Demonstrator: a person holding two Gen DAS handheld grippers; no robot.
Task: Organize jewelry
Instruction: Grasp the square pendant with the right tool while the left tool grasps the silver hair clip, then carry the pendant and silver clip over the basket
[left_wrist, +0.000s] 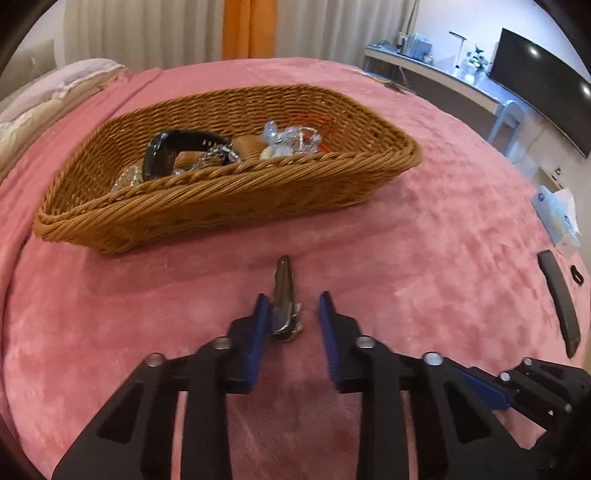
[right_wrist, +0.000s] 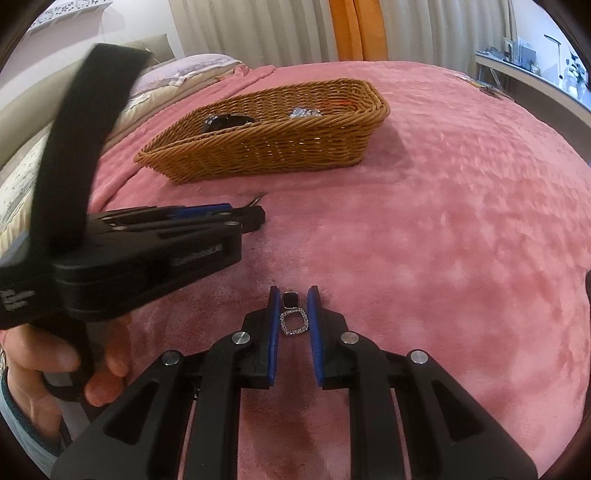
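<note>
A metal hair clip (left_wrist: 283, 299) is lying on the pink bed (left_wrist: 424, 229) between my left gripper's (left_wrist: 291, 306) open jaws. My right gripper (right_wrist: 292, 299), jaws parted, is straddling a jeweled earring (right_wrist: 292, 314). The wicker basket (left_wrist: 221, 199) is sitting beyond.

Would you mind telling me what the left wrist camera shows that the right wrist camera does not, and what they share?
Only the left wrist view shows the metal hair clip lying between the open left gripper, plus a dark monitor on a desk.

Only the right wrist view shows the earring with a black stone and sparkly frame between the open right gripper, and the person's left hand.

Both show the wicker basket on the pink blanket, with a black watch inside.
</note>
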